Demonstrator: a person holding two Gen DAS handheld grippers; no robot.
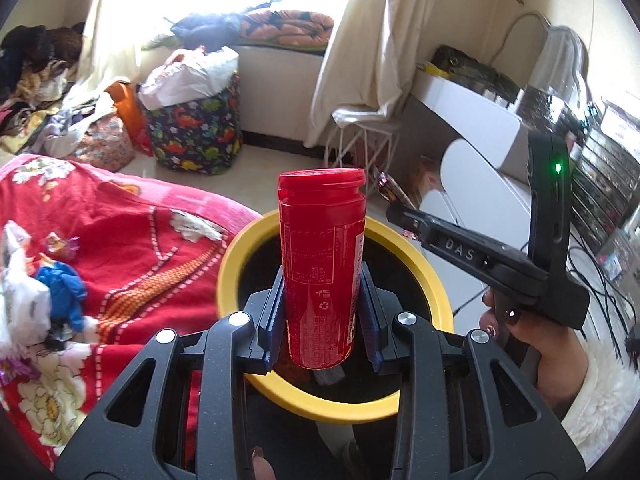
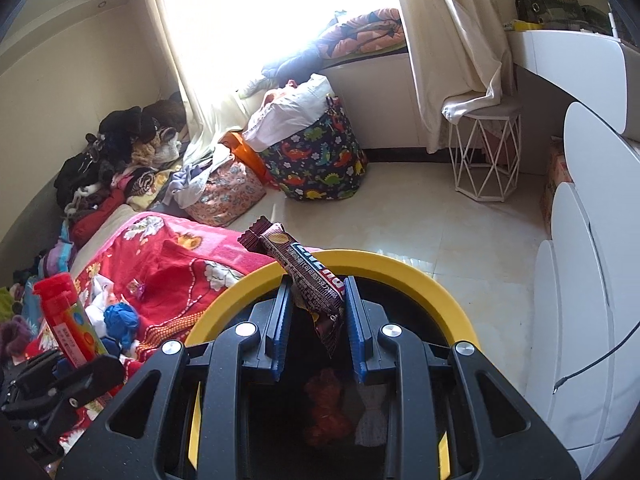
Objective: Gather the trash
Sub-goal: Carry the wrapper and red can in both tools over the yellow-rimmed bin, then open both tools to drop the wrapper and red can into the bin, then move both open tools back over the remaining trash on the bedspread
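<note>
While over yellow-rimmed bin point(image 1: 240, 252) | left hand-held gripper point(image 1: 322, 316) grasps cylindrical red canister point(image 1: 322, 264) | right hand-held gripper point(image 2: 316, 316) grasps crinkly wrapper point(image 2: 304, 272) (brown)

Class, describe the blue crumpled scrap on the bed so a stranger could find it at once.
Start at the bed's red blanket, beside the yellow bin. Near the blanket's edge, away from the bin, lies a small heap of litter. The blue scrap sits against a white wad: it is the only blue piece there, crumpled, bigger than the purple sweet wrapper nearby.
</note>
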